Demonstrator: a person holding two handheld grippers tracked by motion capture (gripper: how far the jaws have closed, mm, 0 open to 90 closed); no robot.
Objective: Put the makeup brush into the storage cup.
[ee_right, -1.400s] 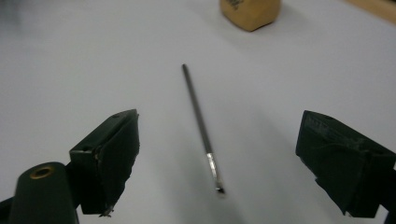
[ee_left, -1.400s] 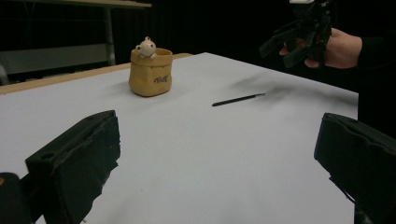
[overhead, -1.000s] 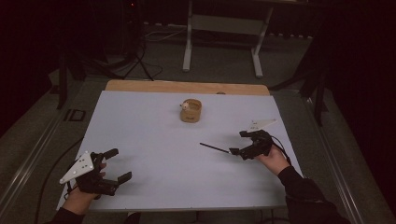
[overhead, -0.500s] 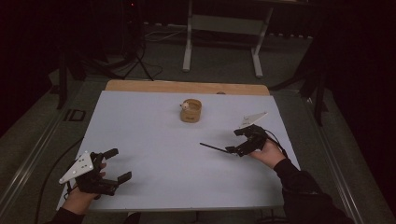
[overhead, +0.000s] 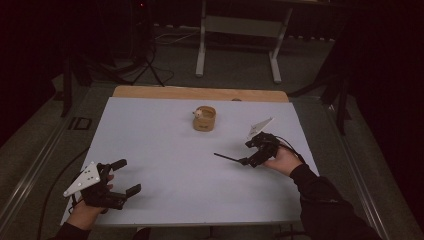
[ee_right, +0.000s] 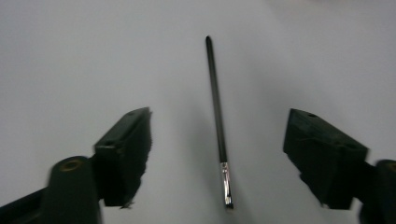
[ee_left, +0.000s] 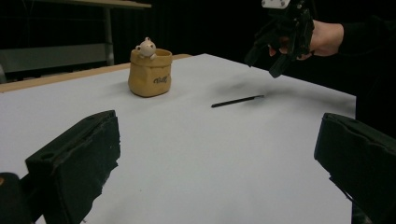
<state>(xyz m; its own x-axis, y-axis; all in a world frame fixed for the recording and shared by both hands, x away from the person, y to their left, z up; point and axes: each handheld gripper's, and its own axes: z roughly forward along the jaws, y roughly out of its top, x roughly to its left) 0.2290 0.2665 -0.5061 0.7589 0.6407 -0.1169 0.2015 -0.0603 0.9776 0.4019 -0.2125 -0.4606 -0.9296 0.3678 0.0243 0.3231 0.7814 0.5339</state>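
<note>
A thin black brush (overhead: 227, 157) with a metal ferrule lies flat on the white table (overhead: 150, 130). My right gripper (overhead: 246, 153) hovers over its ferrule end. In the right gripper view the brush (ee_right: 217, 121) runs between the jaws of my right gripper (ee_right: 219, 116). These have just been closing, and the pads stand well clear of it. My left gripper (overhead: 130, 176) rests open at the near left corner, holding nothing. In the left gripper view, beyond my left gripper (ee_left: 219, 123), I see the brush (ee_left: 237, 100) and the right gripper (ee_left: 262, 66).
A tan pot (overhead: 205, 120) with a small figure (ee_left: 146, 46) on its rim stands at the table's far middle. A wooden strip (overhead: 200, 93) runs along the far edge. A metal frame (overhead: 237, 25) stands on the floor behind.
My right hand has shifted a little left and farther up the table, over the brush's near end. The brush and my left gripper have stayed where they were.
</note>
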